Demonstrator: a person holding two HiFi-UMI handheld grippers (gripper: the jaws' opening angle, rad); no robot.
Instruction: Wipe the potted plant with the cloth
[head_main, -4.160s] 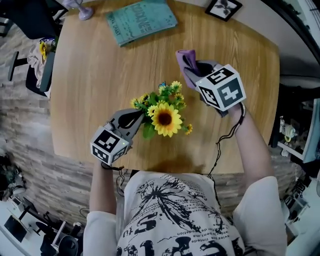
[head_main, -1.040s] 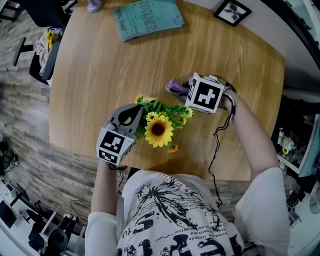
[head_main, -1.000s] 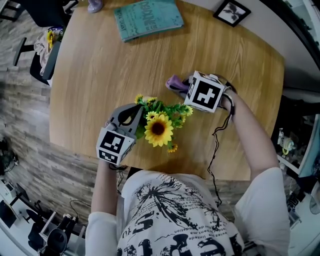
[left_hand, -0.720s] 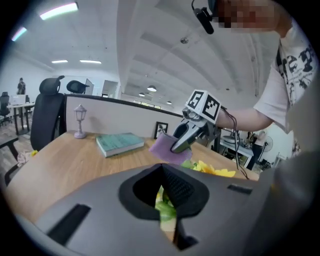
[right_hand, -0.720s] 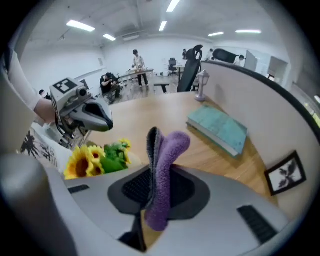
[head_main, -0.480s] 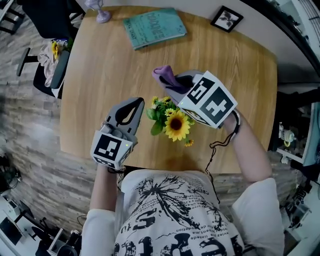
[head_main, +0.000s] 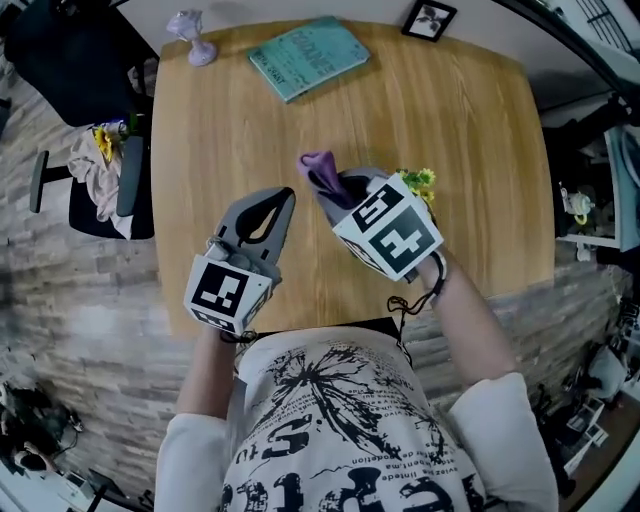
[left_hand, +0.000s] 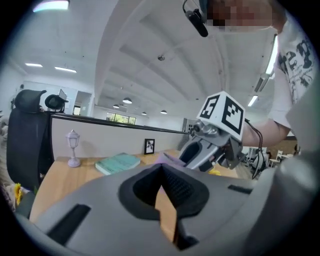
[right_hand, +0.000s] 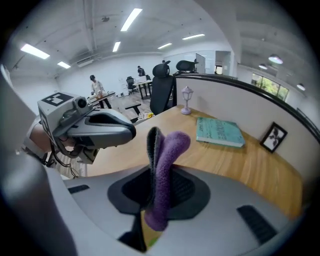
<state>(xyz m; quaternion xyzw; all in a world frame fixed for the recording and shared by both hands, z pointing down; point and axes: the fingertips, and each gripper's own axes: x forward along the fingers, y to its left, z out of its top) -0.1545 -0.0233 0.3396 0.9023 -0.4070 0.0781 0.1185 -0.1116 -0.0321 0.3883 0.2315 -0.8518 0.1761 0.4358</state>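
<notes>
Left gripper (head_main: 286, 193): jaws pressed together, empty, raised over the table (head_main: 480, 140).
Right gripper (right_hand: 150, 215): pinches the purple cloth (right_hand: 167, 150), which stands up in a narrow fold.
Potted plant (head_main: 420, 183): yellow blooms show just beyond the right gripper; the pot is hidden.
Risk: with nothing steadying it, the plant may tip under a wiping push, and the fold may snag blooms.

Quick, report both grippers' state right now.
Left gripper: closed, nothing between the jaws.
Right gripper: closed on the purple cloth.
</notes>
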